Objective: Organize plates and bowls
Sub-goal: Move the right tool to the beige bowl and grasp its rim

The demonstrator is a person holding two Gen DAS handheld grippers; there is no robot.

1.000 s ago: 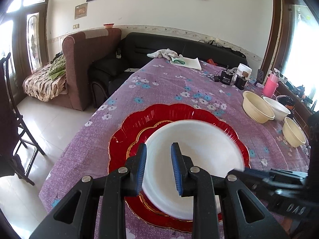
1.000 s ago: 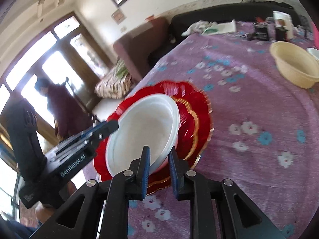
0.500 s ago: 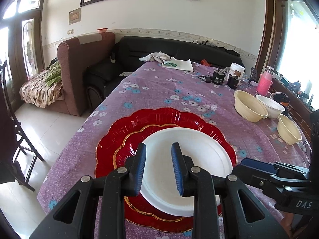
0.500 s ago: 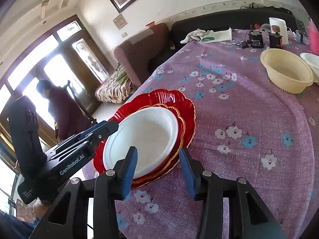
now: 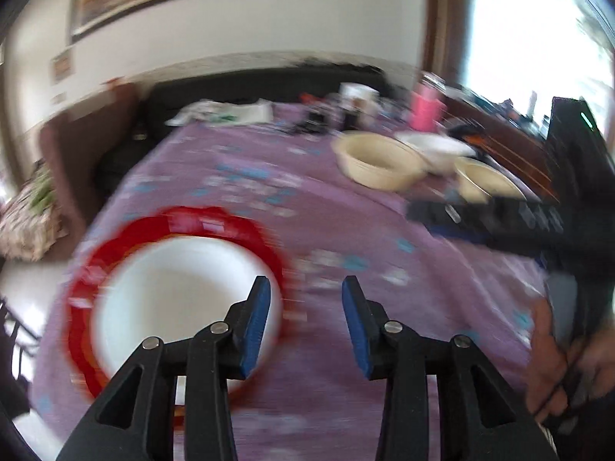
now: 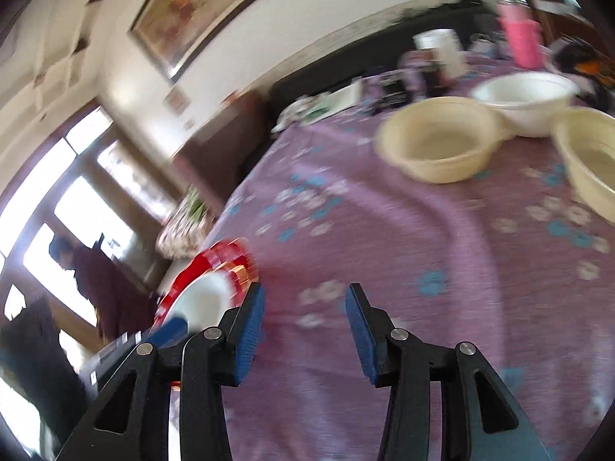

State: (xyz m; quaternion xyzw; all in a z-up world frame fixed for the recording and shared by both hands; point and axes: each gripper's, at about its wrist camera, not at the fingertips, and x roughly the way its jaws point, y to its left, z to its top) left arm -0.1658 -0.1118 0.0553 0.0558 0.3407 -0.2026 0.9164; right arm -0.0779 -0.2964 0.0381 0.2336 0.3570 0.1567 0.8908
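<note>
plates stacked, both grippers empty, left gripper [image 5: 305, 320] opening, right gripper [image 6: 305, 326] open and closer to cream bowl [image 6: 438, 140] up ahead

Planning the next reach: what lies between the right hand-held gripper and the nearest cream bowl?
Only bare flowered tablecloth, in the right wrist view, between the right hand-held gripper and cream bowl.

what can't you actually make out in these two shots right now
- Left wrist view: the near rim of the white plate and the red plate under it, behind the left gripper; motion blur smears both.
- Right wrist view: most of the plates, behind the right gripper.
- Right wrist view: the nearest cream bowl, cut by the frame edge.
- Both: far clutter, blurred.
</note>
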